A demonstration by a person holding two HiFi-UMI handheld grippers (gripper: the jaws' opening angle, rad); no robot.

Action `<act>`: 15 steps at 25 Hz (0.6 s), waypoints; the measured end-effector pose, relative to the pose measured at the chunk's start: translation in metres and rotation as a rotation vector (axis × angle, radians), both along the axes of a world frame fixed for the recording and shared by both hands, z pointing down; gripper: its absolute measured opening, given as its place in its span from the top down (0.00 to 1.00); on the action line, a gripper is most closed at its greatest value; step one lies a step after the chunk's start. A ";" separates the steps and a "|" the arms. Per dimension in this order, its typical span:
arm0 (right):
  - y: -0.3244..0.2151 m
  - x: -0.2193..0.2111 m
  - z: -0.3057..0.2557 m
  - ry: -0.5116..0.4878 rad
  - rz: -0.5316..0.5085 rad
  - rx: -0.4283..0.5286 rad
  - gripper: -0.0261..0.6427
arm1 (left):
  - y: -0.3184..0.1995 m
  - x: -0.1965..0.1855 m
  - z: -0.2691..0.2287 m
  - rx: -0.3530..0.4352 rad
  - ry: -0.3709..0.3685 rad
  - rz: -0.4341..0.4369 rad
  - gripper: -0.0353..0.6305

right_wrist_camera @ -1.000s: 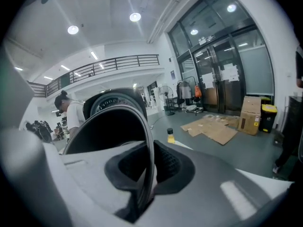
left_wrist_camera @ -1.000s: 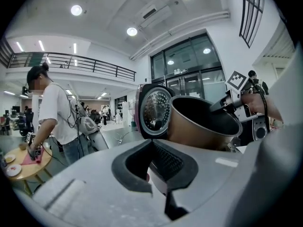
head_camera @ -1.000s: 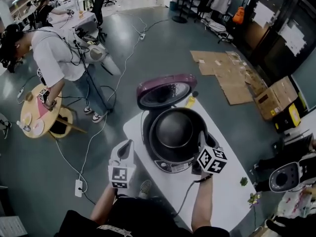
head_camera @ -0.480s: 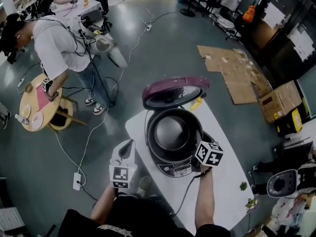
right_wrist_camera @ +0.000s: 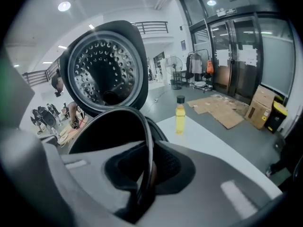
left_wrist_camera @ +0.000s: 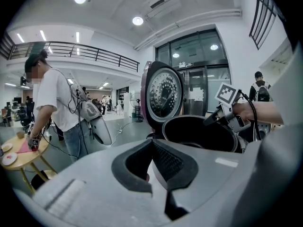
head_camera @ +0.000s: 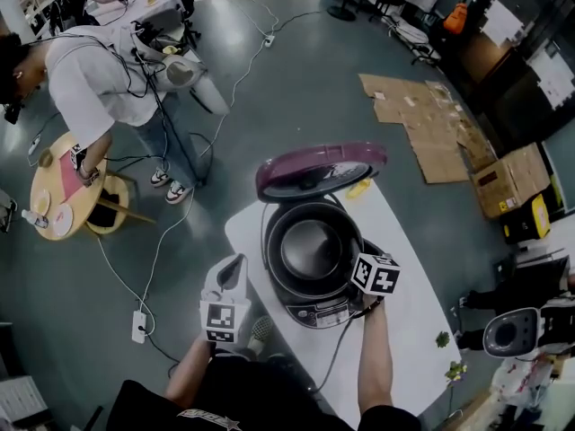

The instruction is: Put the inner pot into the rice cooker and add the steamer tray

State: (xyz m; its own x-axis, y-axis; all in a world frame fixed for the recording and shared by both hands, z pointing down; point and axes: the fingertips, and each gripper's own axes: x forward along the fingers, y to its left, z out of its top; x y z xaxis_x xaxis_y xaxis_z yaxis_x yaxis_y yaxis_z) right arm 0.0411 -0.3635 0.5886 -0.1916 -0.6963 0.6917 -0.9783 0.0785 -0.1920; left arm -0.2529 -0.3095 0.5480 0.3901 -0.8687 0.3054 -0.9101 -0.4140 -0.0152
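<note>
Dark metal inner pot [head_camera: 310, 250]: stands inside the well of the rice cooker [head_camera: 319, 312] on the white table [head_camera: 409, 330]. Whether it is fully seated cannot be told.

Purple lid [head_camera: 319, 171]: raised at 12 o'clock of the pot, its perforated inner plate facing the person.

Right gripper [head_camera: 356, 262]: pinches the pot's rim at about 4 o'clock. One pad is inside the wall and one outside. The jaws have just eased open a little, with the thin rim between them and the pads on it.

Left gripper [head_camera: 234, 268]: at 8 o'clock of the cooker, off the table edge, jaws closed together on nothing.

Yellow bottle [head_camera: 358, 188]: at 1 o'clock of the cooker, upright and apart from it.

Steamer tray: not seen in any view.

Handling, as judged: the pot is stiff, smooth-coated and fairly weighty for a one-sided pinch. It would likely tip away from the held side and could slip. The rim is the only hold on offer, so take it deep in the pads, and a second pinch at 10 o'clock would steady it.
</note>
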 end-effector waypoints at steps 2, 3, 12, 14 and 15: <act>-0.001 0.001 0.007 0.002 -0.001 -0.023 0.91 | -0.002 0.002 0.003 -0.007 0.000 0.005 0.93; -0.002 0.001 0.010 0.003 -0.002 -0.035 0.91 | -0.003 0.003 0.004 -0.012 0.000 0.007 0.93; -0.010 0.000 0.027 0.036 -0.018 -0.105 0.91 | -0.008 0.006 0.011 -0.030 0.001 0.015 0.93; -0.011 -0.001 0.030 0.045 -0.020 -0.119 0.91 | -0.008 0.005 0.013 -0.035 0.005 0.013 0.93; -0.011 -0.002 0.031 0.049 -0.022 -0.124 0.91 | -0.008 0.004 0.014 -0.038 0.006 0.013 0.93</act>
State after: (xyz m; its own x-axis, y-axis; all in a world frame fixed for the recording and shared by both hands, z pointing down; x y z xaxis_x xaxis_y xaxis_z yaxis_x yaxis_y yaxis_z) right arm 0.0394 -0.3746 0.6192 -0.1700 -0.6006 0.7813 -0.9850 0.0785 -0.1539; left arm -0.2487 -0.3175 0.5617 0.4029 -0.8516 0.3353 -0.9049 -0.4256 0.0066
